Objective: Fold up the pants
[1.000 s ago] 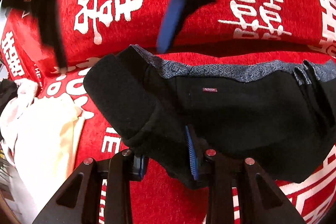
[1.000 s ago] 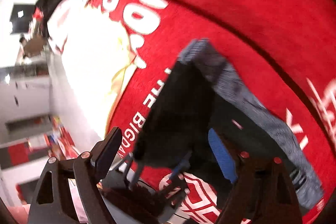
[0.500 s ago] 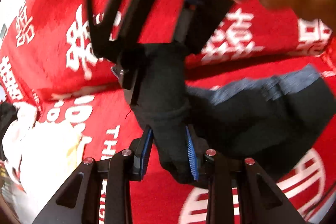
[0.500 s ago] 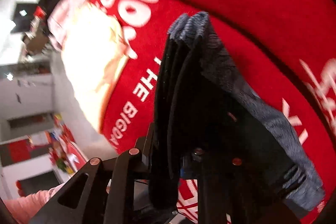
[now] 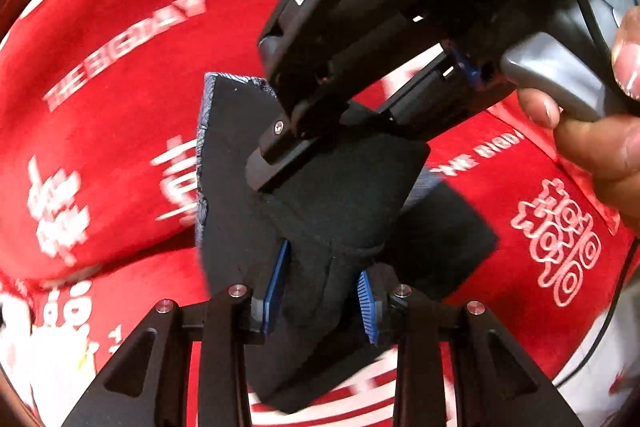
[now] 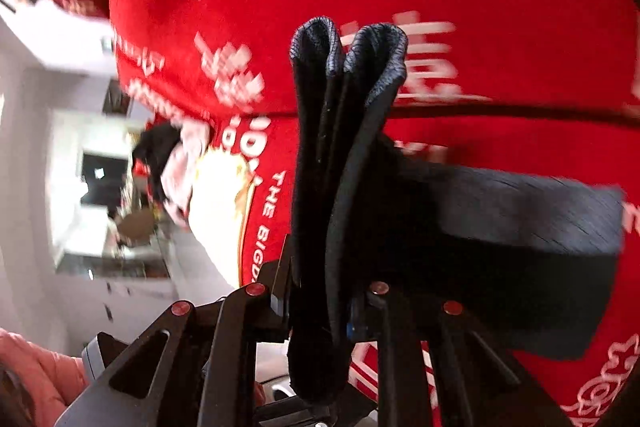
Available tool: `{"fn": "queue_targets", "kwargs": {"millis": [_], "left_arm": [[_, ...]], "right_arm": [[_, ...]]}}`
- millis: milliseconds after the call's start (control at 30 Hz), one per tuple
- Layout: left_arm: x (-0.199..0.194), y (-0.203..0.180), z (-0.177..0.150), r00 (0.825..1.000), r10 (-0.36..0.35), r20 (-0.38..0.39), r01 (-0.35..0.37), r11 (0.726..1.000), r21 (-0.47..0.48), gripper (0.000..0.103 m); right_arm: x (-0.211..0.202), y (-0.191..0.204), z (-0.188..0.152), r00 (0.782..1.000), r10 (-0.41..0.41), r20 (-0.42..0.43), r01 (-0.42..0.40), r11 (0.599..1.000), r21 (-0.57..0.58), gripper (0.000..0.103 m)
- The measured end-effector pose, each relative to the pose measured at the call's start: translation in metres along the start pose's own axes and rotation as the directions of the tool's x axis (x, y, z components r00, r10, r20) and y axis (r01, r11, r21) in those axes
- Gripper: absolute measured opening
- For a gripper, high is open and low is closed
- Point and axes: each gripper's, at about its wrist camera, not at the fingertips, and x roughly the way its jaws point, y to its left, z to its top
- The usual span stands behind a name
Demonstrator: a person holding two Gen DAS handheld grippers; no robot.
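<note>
The black pants (image 5: 320, 203) with a grey patterned waistband hang folded in the air above the red cloth. My left gripper (image 5: 322, 287) is shut on a thick fold of them between its blue pads. In the left wrist view my right gripper (image 5: 280, 151) reaches in from the upper right and clamps the same bundle higher up. In the right wrist view my right gripper (image 6: 320, 303) is shut on the pants (image 6: 340, 155), whose doubled grey waistband edge stands upright. More black fabric trails to the right.
A red cloth (image 5: 120, 75) with white characters and lettering covers the surface. A pale yellow and white garment pile (image 6: 216, 195) lies at its left edge. A person's hand (image 5: 592, 131) holds the right gripper's handle.
The pants have been lifted off the cloth and gathered into a narrower bundle. My right gripper closed on them beside my left, and both rose and turned.
</note>
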Motion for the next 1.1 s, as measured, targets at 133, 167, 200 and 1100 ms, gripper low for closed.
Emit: {"fn": "queue_targets", "kwargs": {"millis": [133,167,200,1100], "left_arm": [[0.029,-0.056,0.008,0.999,-0.029,-0.038,0.031,0.998,0.056,0.033],[0.037,-0.07,0.008,0.998,-0.03,-0.049,0.034,0.997,0.072,0.033],[0.044,-0.078,0.006,0.998,-0.028,-0.06,0.033,0.996,0.082,0.033],[0.056,0.038,-0.03,0.933,0.067,-0.354,-0.168,0.95,-0.263,0.077]], "right_arm": [[-0.039,-0.064,-0.022,0.999,-0.004,0.046,0.0,0.996,0.087,0.022],[-0.045,-0.077,-0.025,0.999,-0.007,0.052,0.001,0.995,0.103,0.022],[-0.049,-0.092,-0.029,0.998,-0.008,0.057,0.001,0.993,0.121,0.022],[-0.048,-0.137,-0.082,0.86,-0.507,0.05,0.497,0.857,0.137,0.054]]}}
